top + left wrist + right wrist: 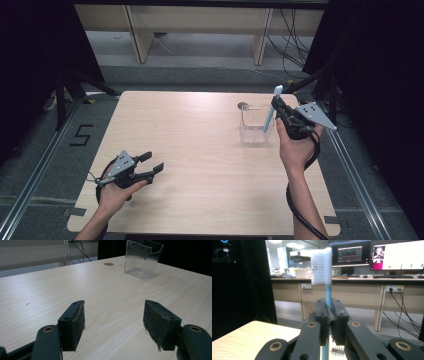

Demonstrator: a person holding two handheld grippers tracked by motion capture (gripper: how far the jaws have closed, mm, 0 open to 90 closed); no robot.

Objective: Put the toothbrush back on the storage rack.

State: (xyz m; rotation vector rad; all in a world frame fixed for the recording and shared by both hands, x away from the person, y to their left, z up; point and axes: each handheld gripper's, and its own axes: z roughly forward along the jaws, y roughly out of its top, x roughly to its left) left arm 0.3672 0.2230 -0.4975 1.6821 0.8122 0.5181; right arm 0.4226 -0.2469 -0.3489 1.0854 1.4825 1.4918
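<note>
The right gripper (281,111) squeezes a toothbrush (270,114) standing upright, brush end up, right over the clear holder (254,123) at far right. The left gripper (150,167) waits open, empty, near left.

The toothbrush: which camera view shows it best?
The right gripper view. There the toothbrush stands upright between the shut jaws of the right gripper, with its white bristles plain. The high view shows it small and thin, over the clear container.
</note>
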